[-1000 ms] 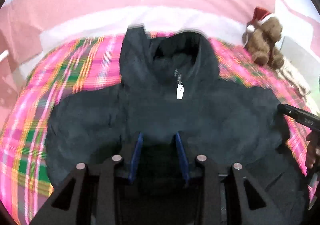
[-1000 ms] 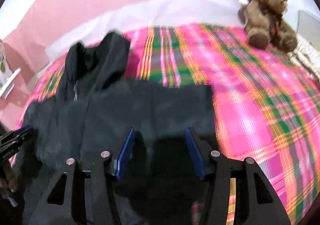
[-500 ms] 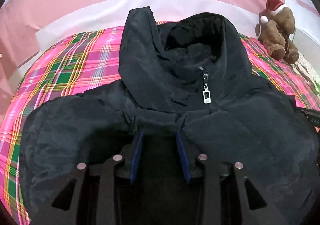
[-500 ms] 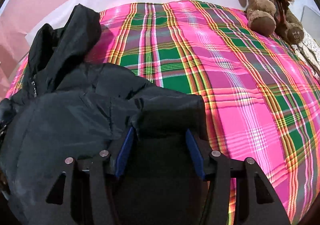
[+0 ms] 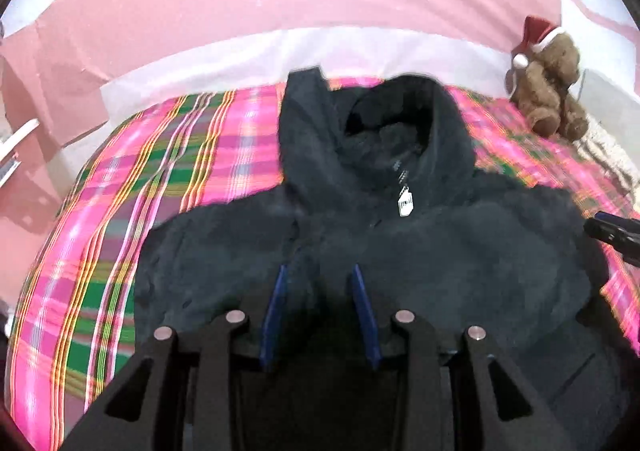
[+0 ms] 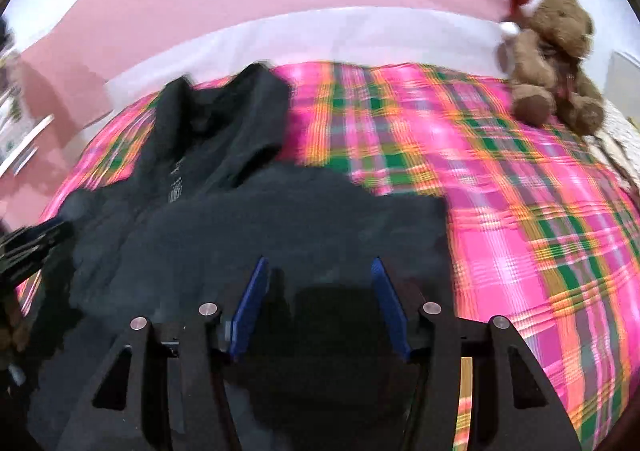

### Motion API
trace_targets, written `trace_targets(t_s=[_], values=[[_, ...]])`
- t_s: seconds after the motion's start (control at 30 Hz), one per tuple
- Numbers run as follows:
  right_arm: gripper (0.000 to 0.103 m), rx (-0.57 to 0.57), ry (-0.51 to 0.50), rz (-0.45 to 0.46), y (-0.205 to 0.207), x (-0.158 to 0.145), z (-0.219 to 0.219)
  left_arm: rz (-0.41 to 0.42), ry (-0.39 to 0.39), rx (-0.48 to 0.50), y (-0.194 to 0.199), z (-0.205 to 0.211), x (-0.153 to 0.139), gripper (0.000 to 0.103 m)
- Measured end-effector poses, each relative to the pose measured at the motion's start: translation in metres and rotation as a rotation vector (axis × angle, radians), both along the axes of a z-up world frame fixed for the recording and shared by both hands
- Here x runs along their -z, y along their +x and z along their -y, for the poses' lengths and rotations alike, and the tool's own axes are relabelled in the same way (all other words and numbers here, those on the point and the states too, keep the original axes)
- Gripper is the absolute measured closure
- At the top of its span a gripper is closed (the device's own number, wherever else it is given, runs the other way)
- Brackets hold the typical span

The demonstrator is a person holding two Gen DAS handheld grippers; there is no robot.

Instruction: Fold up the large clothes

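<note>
No lettering is legible; the jacket's zipper tag (image 5: 405, 202) is blurred.

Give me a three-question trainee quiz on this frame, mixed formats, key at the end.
1. True or false: the black hooded puffer jacket lies on a plain white sheet.
2. Multiple choice: the brown plush teddy bear in a red Santa hat sits at the A) near left corner B) far right corner C) middle of the pink and green plaid bedspread.
3. Fill in: both the left gripper and the right gripper are closed on jacket ____.

Key: 1 false; 2 B; 3 fabric.
</note>
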State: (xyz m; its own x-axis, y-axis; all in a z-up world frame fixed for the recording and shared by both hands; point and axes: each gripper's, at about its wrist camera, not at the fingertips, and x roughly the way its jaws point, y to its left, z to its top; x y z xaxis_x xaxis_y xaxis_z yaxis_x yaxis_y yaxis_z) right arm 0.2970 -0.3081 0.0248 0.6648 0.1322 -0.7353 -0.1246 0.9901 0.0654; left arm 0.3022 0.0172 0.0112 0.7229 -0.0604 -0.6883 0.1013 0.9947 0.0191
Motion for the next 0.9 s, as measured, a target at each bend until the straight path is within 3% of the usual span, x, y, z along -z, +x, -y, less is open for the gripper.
trace_targets(t_s=[0.1,0.2,0.4,0.57,0.6,0.67,0.9], values=[[0.048,-0.026,-0.055,-0.088,0.009,0.032,-0.019,-0.067,0.002,-0.024,0.007,-0.004,0.024,0.065],[0.048,-0.008,-0.04,-0.093,0.011,0.036,-0.019,-0.062,0.005,-0.025,0.007,-0.004,0.026,0.065],[0.048,-0.006,0.007,-0.071,-0.005,0.005,-0.024,-0.069,-0.032,-0.021,-0.007,-0.011,0.006,0.066],[0.048,-0.062,0.042,-0.012,-0.011,-0.04,-0.046,-0.023,-0.05,0.033,-0.025,-0.005,-0.034,0.065],[0.048,-0.071,0.049,-0.003,-0.009,-0.048,-0.05,-0.014,-0.054,0.046,-0.026,-0.004,-0.044,0.064],[0.048,-0.078,0.048,0.015,-0.002,-0.062,-0.059,0.004,-0.066,0.06,-0.023,-0.003,-0.061,0.05],[0.047,-0.085,0.069,-0.029,0.063,-0.073,-0.072,0.017,-0.101,0.065,0.03,-0.009,-0.09,0.031]])
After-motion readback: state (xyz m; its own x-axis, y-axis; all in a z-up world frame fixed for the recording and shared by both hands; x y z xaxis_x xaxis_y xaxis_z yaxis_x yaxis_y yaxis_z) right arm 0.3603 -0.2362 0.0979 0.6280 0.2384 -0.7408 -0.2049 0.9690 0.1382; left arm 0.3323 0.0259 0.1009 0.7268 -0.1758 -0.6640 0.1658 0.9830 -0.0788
